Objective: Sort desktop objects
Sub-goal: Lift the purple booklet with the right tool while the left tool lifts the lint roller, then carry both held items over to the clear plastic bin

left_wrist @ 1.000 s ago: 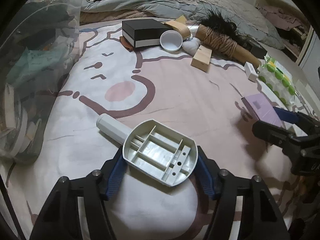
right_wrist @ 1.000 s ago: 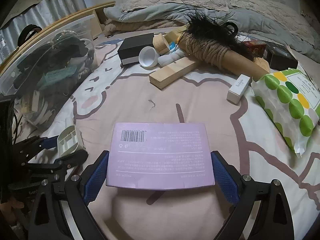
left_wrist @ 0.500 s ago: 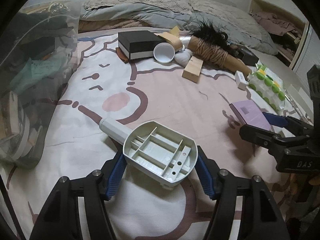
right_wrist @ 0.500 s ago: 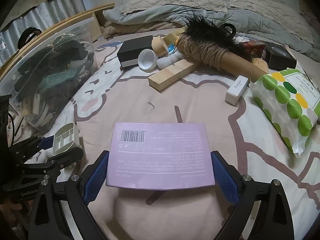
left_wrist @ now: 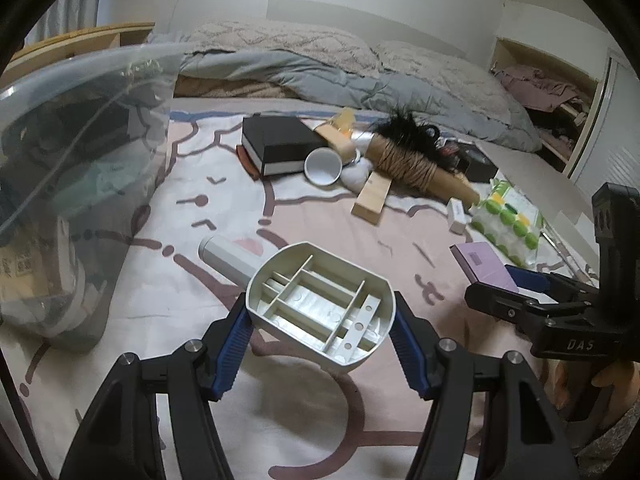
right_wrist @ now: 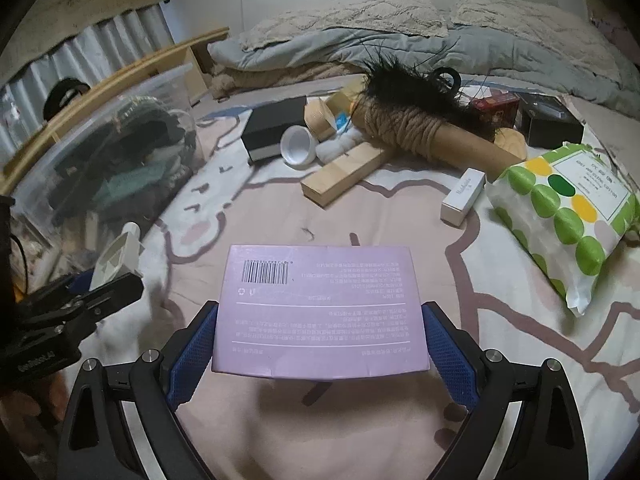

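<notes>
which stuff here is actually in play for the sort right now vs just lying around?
In play:
- left hand-held gripper clamped on white ribbed plastic tool
- right hand-held gripper clamped on lilac box
- clear storage bin, probably the destination

Lying about:
- black box
- white cup
- wood block
- rope-wrapped tube
- dotted wipes pack

Your left gripper [left_wrist: 320, 328] has the brush [left_wrist: 316, 308] between its pads above the bed [left_wrist: 200, 360]; your right gripper [right_wrist: 320, 340], to its right, has the flat box [right_wrist: 320, 308]; the storage bin [left_wrist: 72, 168] stands at the bed's left edge; behind, near the duvet [left_wrist: 360, 84], the lidded box [left_wrist: 280, 144] lies left of the cup [left_wrist: 323, 167], the wood block [left_wrist: 374, 196] right of the cup, seemingly touching the rope-wound tube [left_wrist: 416, 168]; the wipes pack [right_wrist: 568, 212] lies far right, the small carton [right_wrist: 464, 196] just left of it.
</notes>
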